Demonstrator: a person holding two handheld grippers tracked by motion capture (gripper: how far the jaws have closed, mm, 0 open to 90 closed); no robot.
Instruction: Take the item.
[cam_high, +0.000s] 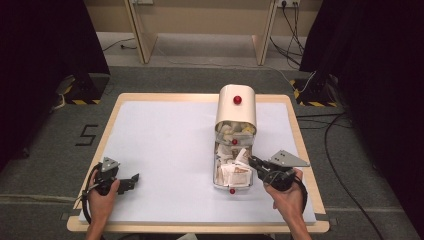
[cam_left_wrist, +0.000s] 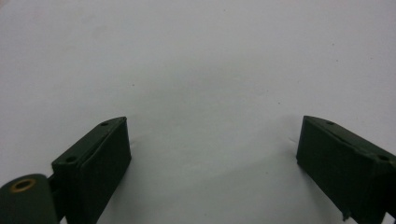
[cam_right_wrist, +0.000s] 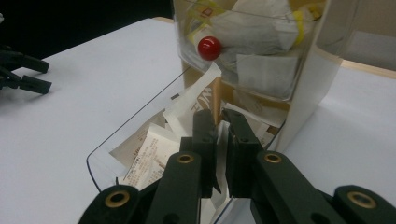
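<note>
A grey carpeted floor (cam_high: 170, 80) surrounds the wood-edged table (cam_high: 165, 145), with black curtains (cam_high: 45, 55) flanking a pale wooden desk (cam_high: 200, 25).

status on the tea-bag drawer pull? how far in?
Done: the clear lower drawer of the cream tea-bag dispenser is pulled out. In hand: the right gripper is shut on a white paper sachet inside it. Left: lifting it out; the left gripper rests open on the white table.

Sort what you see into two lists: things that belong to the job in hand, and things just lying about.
In the job:
- right gripper, shut on a paper packet
- open clear drawer of packets
- tiered drawer dispenser with red knobs

Lying about:
- left gripper, open, resting on the white tabletop
- floor cables
- black curtains
</note>
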